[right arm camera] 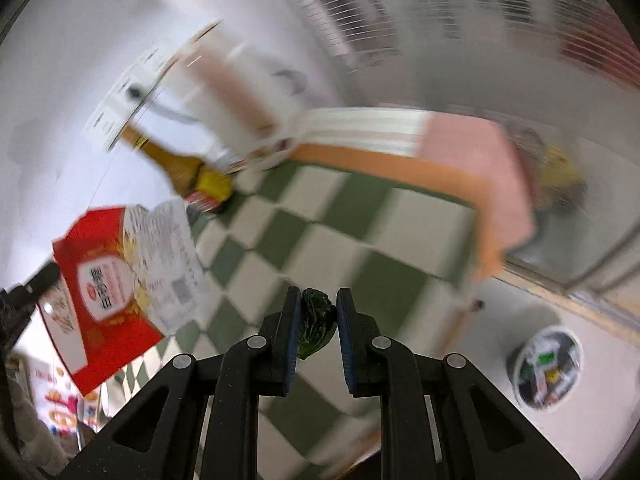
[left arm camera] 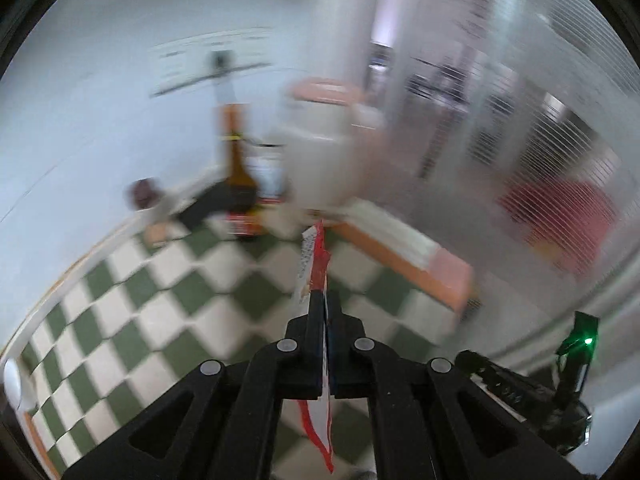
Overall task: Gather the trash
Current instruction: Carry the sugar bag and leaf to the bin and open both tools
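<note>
Left gripper (left arm camera: 325, 300) clamped edge-on on a red-and-white wrapper (left arm camera: 316, 268), held above the checkered table (left arm camera: 168, 280). Right gripper (right arm camera: 318, 300) pinches a dark green crumpled scrap (right arm camera: 316, 324) over the table's near edge; trash bin (right arm camera: 546, 368) on the floor, lower right.

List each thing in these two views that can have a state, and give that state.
Left tool: shut on flat red-and-white paper wrapper, held edge-on.
Right tool: shut on crumpled dark green wrapper.
Brown glass bottle: standing on checked cloth.
Round white bin: on floor, holding trash.
</note>
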{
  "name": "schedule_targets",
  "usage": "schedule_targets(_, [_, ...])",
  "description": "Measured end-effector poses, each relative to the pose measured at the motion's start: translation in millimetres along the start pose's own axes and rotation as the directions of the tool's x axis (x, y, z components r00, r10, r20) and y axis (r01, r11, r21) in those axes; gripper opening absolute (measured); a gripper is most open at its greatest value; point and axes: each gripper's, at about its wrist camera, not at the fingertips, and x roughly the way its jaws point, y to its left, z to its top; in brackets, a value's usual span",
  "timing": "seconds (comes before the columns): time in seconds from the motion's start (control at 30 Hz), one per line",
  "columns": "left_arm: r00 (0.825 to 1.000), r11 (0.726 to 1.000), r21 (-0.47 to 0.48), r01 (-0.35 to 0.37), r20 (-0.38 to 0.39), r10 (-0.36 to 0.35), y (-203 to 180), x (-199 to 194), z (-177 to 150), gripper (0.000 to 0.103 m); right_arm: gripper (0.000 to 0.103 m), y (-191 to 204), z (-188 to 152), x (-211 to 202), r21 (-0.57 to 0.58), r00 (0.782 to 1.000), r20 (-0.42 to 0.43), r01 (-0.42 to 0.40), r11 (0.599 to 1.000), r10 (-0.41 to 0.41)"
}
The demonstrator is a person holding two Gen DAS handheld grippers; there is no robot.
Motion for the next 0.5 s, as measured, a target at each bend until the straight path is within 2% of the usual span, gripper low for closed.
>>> schedule_targets(0.1, [0.995, 0.992, 0.088, 0.092, -0.045, -0.088, -66, 9, -8, 0.000, 0.019, -58, -10, -29, 0.098, 0.998, 0.032, 0.043, 0.994, -0.047])
schedule_targets(0.17, [0.986, 0.976, 0.153, 0.154, -0.093, -0.141, -114, 20, -21, 0.000, 0.019, -97, -19, -46, 0.161, 0.996, 0.048, 0.072, 0.984, -0.081])
schedule_targets(0.2, [0.978, 0.964, 0.186, 0.188, -0.127, -0.166, -141, 29, -30, 0.000, 0.019, -119, -26, -56, 0.196, 0.993, 0.055, 0.094, 0.976, -0.107])
schedule_targets(0.23, [0.972, 0.957, 0.204, 0.209, -0.149, -0.180, -156, 34, -36, 0.000, 0.019, -119, -26, -56, 0.196, 0.993, 0.055, 0.094, 0.976, -0.107])
schedule_targets(0.27, [0.962, 0.943, 0.233, 0.238, -0.189, -0.196, -183, 47, -48, 0.000, 0.019, -160, -40, -70, 0.259, 0.986, 0.058, 0.135, 0.956, -0.155])
schedule_targets(0.3, [0.955, 0.933, 0.254, 0.256, -0.219, -0.202, -201, 58, -59, 0.000, 0.019, -178, -47, -75, 0.287, 0.983, 0.055, 0.152, 0.946, -0.175])
schedule_targets(0.37, [0.926, 0.907, 0.291, 0.304, -0.316, -0.208, -247, 95, -92, 0.000, 0.019, -229, -70, -82, 0.375, 0.975, 0.033, 0.192, 0.907, -0.221])
schedule_targets(0.43, [0.902, 0.893, 0.313, 0.323, -0.386, -0.191, -278, 127, -122, 0.000, 0.019, -277, -93, -81, 0.443, 0.968, 0.003, 0.225, 0.868, -0.252])
schedule_targets(0.5, [0.867, 0.879, 0.331, 0.342, -0.473, -0.159, -313, 179, -167, 0.000, 0.019, -330, -121, -71, 0.501, 0.958, -0.037, 0.264, 0.825, -0.284])
